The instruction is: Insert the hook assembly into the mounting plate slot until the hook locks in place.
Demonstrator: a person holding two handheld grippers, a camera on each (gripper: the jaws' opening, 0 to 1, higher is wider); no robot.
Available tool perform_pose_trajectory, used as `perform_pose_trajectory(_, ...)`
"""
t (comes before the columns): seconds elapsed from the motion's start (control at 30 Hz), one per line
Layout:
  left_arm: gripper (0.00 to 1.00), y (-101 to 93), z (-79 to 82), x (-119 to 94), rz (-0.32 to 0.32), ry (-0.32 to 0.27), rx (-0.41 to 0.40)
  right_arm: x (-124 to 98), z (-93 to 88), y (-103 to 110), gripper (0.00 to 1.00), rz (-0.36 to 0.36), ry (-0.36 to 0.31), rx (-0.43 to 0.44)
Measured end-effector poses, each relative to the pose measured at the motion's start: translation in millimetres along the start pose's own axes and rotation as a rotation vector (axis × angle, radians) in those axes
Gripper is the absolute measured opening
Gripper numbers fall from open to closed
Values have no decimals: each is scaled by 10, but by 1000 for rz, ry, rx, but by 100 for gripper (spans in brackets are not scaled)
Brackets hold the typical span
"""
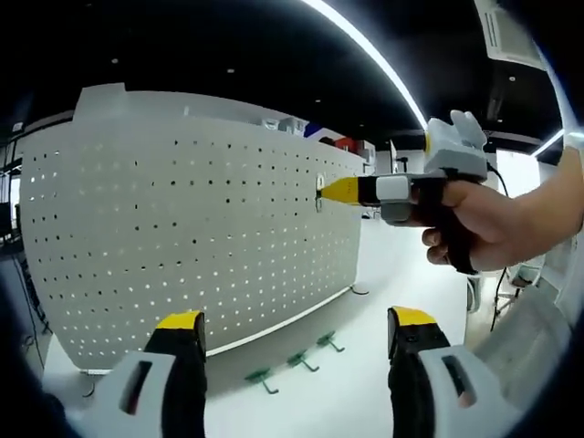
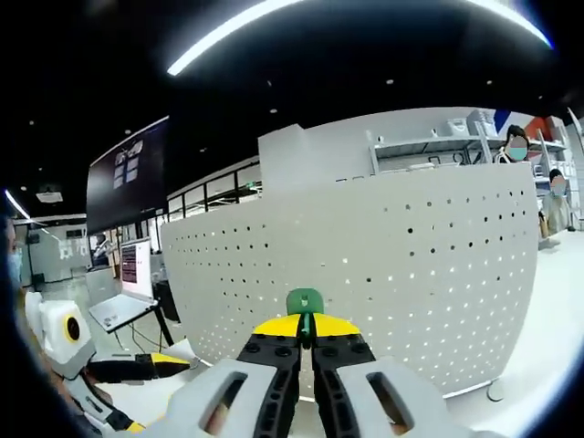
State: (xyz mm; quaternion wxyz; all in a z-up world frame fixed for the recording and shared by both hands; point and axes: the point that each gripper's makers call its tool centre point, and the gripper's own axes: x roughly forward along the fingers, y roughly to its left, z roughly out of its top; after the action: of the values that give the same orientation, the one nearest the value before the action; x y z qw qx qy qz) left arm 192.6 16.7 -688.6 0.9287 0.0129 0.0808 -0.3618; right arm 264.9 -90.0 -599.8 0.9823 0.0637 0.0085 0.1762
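A white perforated mounting plate (image 1: 182,219) stands upright on the white table. In the left gripper view my left gripper (image 1: 297,333) is open, its yellow-tipped jaws apart below the plate. Three green hooks (image 1: 297,362) lie on the table in front of the plate's foot. My right gripper (image 1: 333,190), held by a hand, comes in from the right with its tip against the plate. In the right gripper view my right gripper (image 2: 307,330) is shut on a green hook (image 2: 305,303), right at the mounting plate (image 2: 411,265).
The plate stands on small feet (image 2: 494,395). A laptop (image 2: 128,292) and a dark screen (image 2: 128,173) stand to the left behind the plate. Shelving (image 2: 438,141) and a person (image 2: 516,144) are behind it. The left gripper (image 2: 100,365) lies low at left.
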Motion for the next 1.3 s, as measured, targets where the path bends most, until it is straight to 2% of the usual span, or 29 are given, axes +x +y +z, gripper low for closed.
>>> perform_pose_trajectory(0.67, 84, -10, -51, -82, 3, -15, -21, 303, 255, 64, 0, -14, -42, -13)
perform_pose_trajectory(1.3, 83, -8, -127, -125, 9, -17, -31, 542, 402, 87, 0, -32, -70, -16)
